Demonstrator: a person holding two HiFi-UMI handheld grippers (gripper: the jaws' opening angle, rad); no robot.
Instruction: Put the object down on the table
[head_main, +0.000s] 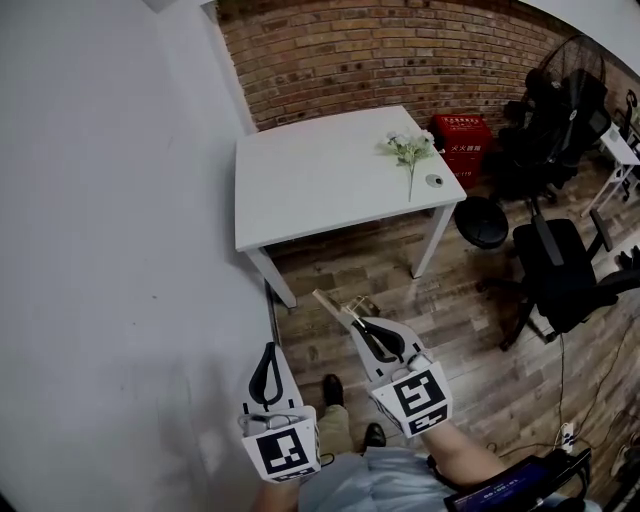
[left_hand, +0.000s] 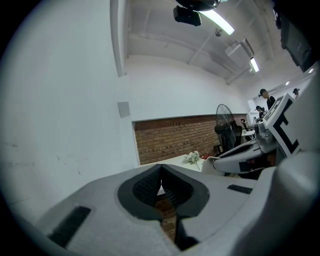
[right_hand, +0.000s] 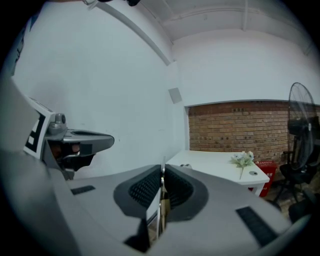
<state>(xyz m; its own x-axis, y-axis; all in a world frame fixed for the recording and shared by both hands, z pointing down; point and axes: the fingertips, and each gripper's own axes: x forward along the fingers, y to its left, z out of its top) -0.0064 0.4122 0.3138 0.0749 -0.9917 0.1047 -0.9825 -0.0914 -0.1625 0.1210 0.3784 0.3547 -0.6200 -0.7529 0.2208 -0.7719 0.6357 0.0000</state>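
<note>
My right gripper (head_main: 358, 322) is shut on a thin flat tan-edged piece (head_main: 332, 303), which sticks out past the jaw tips over the wooden floor, short of the white table (head_main: 320, 200). In the right gripper view (right_hand: 162, 172) the piece (right_hand: 160, 210) shows edge-on between the ribbed pads. My left gripper (head_main: 268, 352) hangs beside the white wall, lower left of the right one. Its jaws meet at the tips in the left gripper view (left_hand: 161, 169), with nothing between them. A sprig of white flowers (head_main: 410, 150) and a small round item (head_main: 434, 181) lie on the table's right side.
A red crate (head_main: 462, 142) sits behind the table by the brick wall. A round black stool (head_main: 484, 222), black office chairs (head_main: 560, 270) and a standing fan (head_main: 572, 75) crowd the right. The white wall runs along the left.
</note>
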